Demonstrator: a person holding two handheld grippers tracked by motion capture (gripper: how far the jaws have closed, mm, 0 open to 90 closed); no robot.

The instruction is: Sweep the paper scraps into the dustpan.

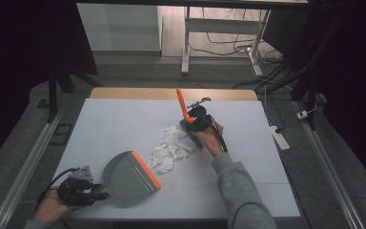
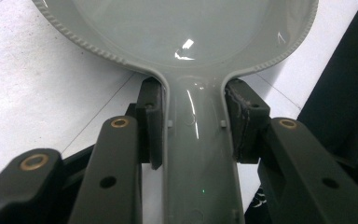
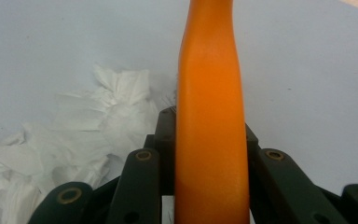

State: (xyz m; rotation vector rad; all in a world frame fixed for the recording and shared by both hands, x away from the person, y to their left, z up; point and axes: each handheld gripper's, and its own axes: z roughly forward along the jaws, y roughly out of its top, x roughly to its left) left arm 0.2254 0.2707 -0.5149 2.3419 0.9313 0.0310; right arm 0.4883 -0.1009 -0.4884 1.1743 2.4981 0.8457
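My left gripper [image 1: 96,192] clenches the stiff grey dustpan's [image 1: 126,176] handle; my right gripper [image 1: 190,125] grips the orange brush handle [image 1: 183,105] just beyond the light, flimsy tissue scraps [image 1: 171,148], which lie beside the dustpan's lip.

- the brush [image 3: 210,116] handle runs off the top and bottom edges in the right gripper view; its bristle end is hidden behind the right gripper [image 1: 196,121] in the high view.
- the dustpan [image 2: 191,37] is cut off at the top in the left gripper view, its orange lip out of frame.
- the paper scraps [image 1: 171,145] are too small to count.
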